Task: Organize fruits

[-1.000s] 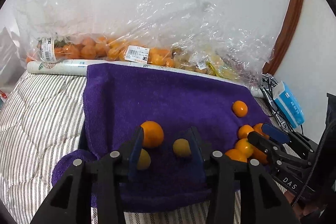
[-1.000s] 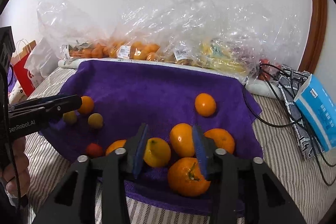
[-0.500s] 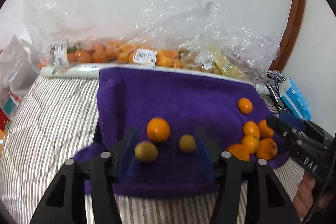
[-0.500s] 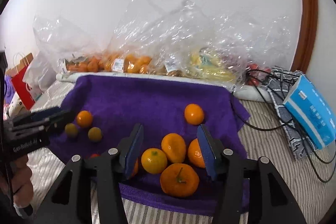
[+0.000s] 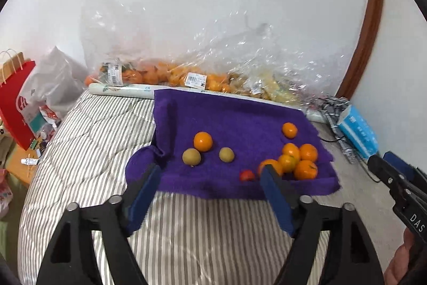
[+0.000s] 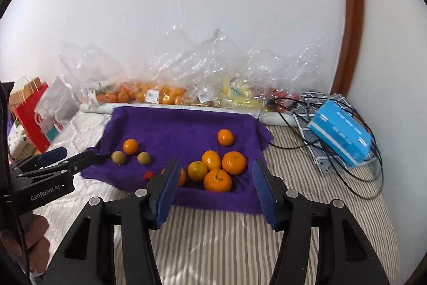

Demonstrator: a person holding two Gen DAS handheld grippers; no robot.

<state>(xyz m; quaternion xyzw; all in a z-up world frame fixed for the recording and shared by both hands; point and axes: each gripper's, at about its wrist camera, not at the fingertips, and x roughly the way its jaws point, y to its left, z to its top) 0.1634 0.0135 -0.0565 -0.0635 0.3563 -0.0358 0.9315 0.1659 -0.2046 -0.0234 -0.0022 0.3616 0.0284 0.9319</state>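
Note:
A purple towel [image 5: 234, 111] [image 6: 186, 124] lies on the striped bed. On it sit a cluster of oranges [image 5: 296, 159] [image 6: 213, 167], a lone orange at the back right [image 5: 289, 130] [image 6: 225, 137], an orange at the left [image 5: 202, 141] [image 6: 130, 146], two yellow-green fruits [image 5: 191, 157] [image 5: 226, 154] [image 6: 118, 157] [image 6: 143, 158] and a small red fruit [image 5: 246, 175] [image 6: 148, 175]. My left gripper [image 5: 210, 172] is open and empty, held back above the towel's near edge. My right gripper [image 6: 216, 172] is open and empty, in front of the cluster.
Clear plastic bags of oranges and other fruit [image 5: 186, 76] [image 6: 165, 92] line the wall behind the towel. A blue box [image 6: 339, 135] and black cables [image 6: 355, 172] lie at the right. A red paper bag [image 5: 13, 103] stands at the left. Striped bedding [image 5: 88, 140] surrounds the towel.
Both grippers have pulled back and up from the towel and opened wider. The fruits have not moved.

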